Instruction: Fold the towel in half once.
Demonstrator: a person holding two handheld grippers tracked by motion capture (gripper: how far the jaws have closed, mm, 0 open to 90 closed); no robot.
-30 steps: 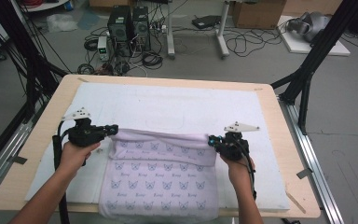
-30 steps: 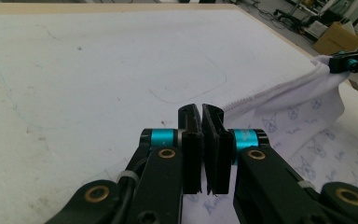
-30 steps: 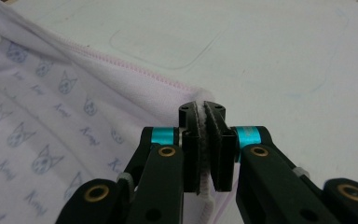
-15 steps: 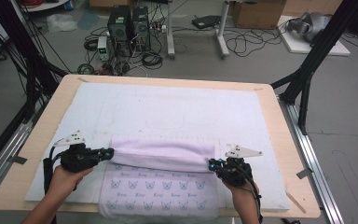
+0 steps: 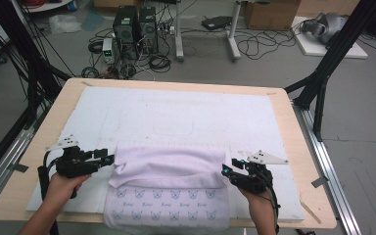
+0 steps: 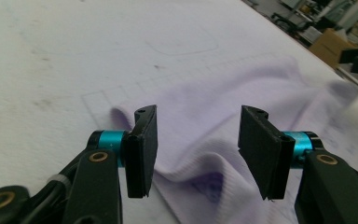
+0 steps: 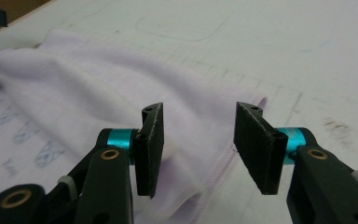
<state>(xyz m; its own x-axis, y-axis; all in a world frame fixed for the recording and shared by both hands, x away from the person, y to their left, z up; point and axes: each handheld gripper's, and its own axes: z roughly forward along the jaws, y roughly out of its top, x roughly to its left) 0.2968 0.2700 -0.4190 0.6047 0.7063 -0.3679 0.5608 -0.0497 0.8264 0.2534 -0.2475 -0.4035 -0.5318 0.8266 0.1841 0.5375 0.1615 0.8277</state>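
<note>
So this is the fold-and-let-go part on the pale lilac knit garment with the little printed animal faces (image 5: 169, 196). It lies on the white padded mat (image 5: 186, 110) covering the wooden tabletop (image 5: 303, 147), near the person's edge, with its far part doubled over toward the person, so the plain inside faces up and a printed strip shows below the fold.

The left tongs (image 5: 108, 159) sit at the fold's left corner and the right tongs (image 5: 224, 170) at its right corner. Both have just been opening. In the left gripper view the jaws stand apart with the fabric (image 6: 205, 140) lying loose between them, nothing pinched. It's the same in the right gripper view: jaws apart, hemmed edge (image 7: 223, 163) slack in the gap.

How I'd do it well: pull both tongs straight back, out along the cloth and away from the corners, without lifting, so the pads don't snag the knit and drag the fold open. Keep both sides even. The left corner looks a bit rumpled in the high view, so I'd probably smooth or re-pinch there before the next fold, otherwise it'll end up crooked.
</note>
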